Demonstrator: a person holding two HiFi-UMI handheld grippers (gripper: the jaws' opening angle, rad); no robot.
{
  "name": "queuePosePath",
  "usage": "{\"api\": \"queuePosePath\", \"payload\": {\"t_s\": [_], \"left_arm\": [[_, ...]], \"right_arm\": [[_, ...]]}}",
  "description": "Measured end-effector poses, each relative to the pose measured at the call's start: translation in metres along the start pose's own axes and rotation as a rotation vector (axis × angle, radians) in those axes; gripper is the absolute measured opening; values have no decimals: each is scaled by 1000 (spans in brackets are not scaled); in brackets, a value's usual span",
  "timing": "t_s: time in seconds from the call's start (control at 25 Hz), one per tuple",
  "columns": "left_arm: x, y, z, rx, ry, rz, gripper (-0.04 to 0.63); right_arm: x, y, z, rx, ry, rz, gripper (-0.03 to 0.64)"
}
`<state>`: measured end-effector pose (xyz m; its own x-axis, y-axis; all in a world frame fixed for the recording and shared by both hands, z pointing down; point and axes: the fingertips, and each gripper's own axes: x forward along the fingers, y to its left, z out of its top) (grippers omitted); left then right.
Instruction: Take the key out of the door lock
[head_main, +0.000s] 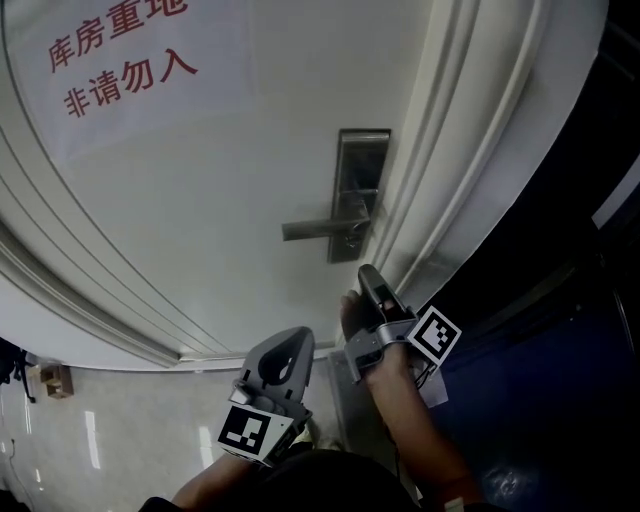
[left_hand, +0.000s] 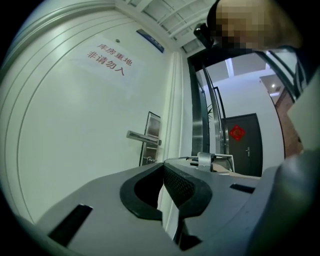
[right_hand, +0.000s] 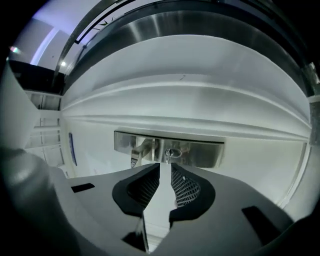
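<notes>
A steel lock plate (head_main: 362, 190) with a lever handle (head_main: 318, 228) sits on the white door (head_main: 200, 200). A small key (right_hand: 169, 152) with a ring sticks out of the lock, close beyond my right gripper (right_hand: 165, 168). That gripper's jaws stand a narrow gap apart with nothing between them. In the head view the right gripper (head_main: 368, 274) points up at the lock plate from just below it. My left gripper (head_main: 292, 340) hangs lower and to the left, away from the lock. Its pads (left_hand: 175, 181) touch at the tip, holding nothing. The left gripper view also shows the handle (left_hand: 143, 137) and key (left_hand: 148, 160).
Red printed characters (head_main: 125, 50) mark the door's upper part. The white door frame (head_main: 470, 170) runs along the lock side, with dark space beyond it. A dark door with a red ornament (left_hand: 237, 132) stands across the hallway. Shiny floor tiles (head_main: 110, 440) lie below.
</notes>
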<state>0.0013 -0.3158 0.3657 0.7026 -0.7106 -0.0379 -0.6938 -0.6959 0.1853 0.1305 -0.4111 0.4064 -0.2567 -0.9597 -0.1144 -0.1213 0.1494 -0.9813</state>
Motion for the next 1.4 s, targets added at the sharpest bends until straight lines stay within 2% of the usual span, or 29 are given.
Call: {"api": "queuePosePath", "payload": {"t_s": [0.28, 0.68, 0.96, 1.4], "left_arm": [[13, 20, -5, -13, 15, -14, 6], [21, 32, -5, -4, 19, -25, 6], [22, 36, -7, -11, 22, -25, 6], [22, 27, -6, -6, 23, -38, 6]], "right_arm": [[32, -5, 7, 18, -44, -21, 72], [62, -9, 9, 54, -56, -29, 74], [69, -8, 12, 58, -68, -28, 40], [61, -5, 9, 77, -67, -90, 21]]}}
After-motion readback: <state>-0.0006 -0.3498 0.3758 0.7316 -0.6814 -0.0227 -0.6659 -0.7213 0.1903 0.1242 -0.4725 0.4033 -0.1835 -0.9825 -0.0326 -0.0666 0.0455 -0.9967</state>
